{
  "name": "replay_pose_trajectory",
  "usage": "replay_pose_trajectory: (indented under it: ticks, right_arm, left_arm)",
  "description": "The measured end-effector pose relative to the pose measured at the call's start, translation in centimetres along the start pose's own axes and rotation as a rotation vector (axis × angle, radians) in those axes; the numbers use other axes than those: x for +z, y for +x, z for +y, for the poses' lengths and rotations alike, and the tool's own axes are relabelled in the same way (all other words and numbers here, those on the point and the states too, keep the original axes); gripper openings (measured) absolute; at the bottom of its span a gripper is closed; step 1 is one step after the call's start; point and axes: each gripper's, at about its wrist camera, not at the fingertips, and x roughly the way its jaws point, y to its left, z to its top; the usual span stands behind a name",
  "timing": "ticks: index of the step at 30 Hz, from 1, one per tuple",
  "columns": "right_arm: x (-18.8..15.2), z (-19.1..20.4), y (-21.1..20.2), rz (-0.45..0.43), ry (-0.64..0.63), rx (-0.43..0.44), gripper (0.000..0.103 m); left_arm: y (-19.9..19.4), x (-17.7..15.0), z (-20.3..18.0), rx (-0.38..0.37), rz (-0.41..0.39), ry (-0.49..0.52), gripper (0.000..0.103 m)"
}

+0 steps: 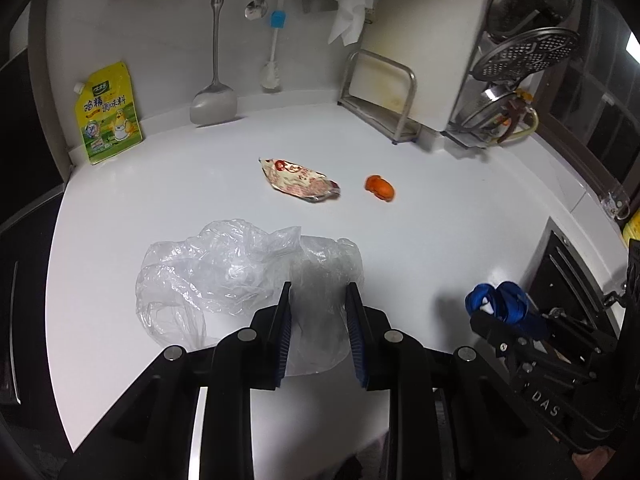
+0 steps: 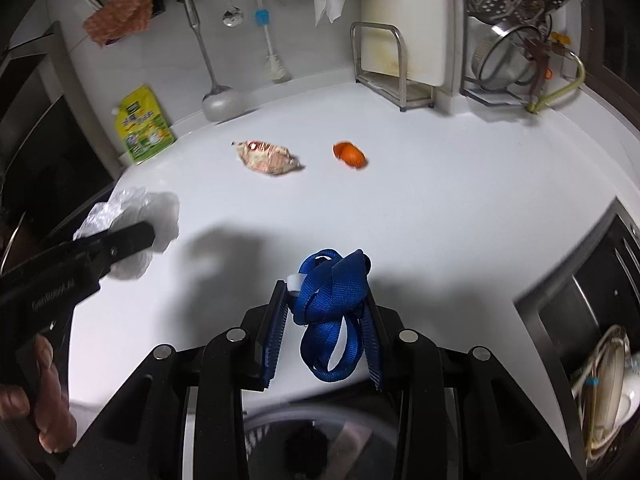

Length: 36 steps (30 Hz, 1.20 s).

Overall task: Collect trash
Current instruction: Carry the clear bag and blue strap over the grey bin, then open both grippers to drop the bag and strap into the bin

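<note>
The right gripper [image 2: 326, 316] pinches a bundle of blue webbing strap [image 2: 332, 292], but only the upper knot sits between the ribbed pads; 2 loose loops hang below, so a quick swing could let the bundle slide out or snag a loop on the counter edge. The left gripper [image 1: 318, 336] holds a crumpled clear plastic bag [image 1: 224, 268], its jaws narrowed on a thin fold while most of the film billows out to the left and ahead. That film is slippery and light, so the fold could creep free, or the trailing part could drag across the white countertop [image 1: 440, 216]. Farther out, well apart from both grippers, a printed snack wrapper [image 1: 300, 178] and, just right of it, an orange scrap [image 1: 380, 188] lie uncollected at mid-counter. With both grippers occupied, neither can take them until its load is dropped. A trailing bag could also sweep them toward the yellow seasoning pouch [image 1: 108, 114] at the far left.
</note>
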Motion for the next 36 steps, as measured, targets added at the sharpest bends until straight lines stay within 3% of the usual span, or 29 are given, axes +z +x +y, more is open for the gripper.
replay_pose_trajectory:
  ticks: [11,19,36]
  right_arm:
    - [-7.5,-2.9,-6.0,0.038,-0.001,0.028,0.034]
    - [-12.1,-4.5,-7.8,0.089,-0.017,0.049,0.034]
    - [-15.9,-4.1,-7.6,0.167,-0.06,0.095,0.034]
  left_arm:
    - [-5.0,-6.3,-5.6,-0.025,0.04,0.037,0.025]
    - [-6.4,-10.8,-8.2,-0.019,0.084,0.057,0.025]
    - [-5.7,-16.2,-9.2,0.002,0.177,0.051,0.025]
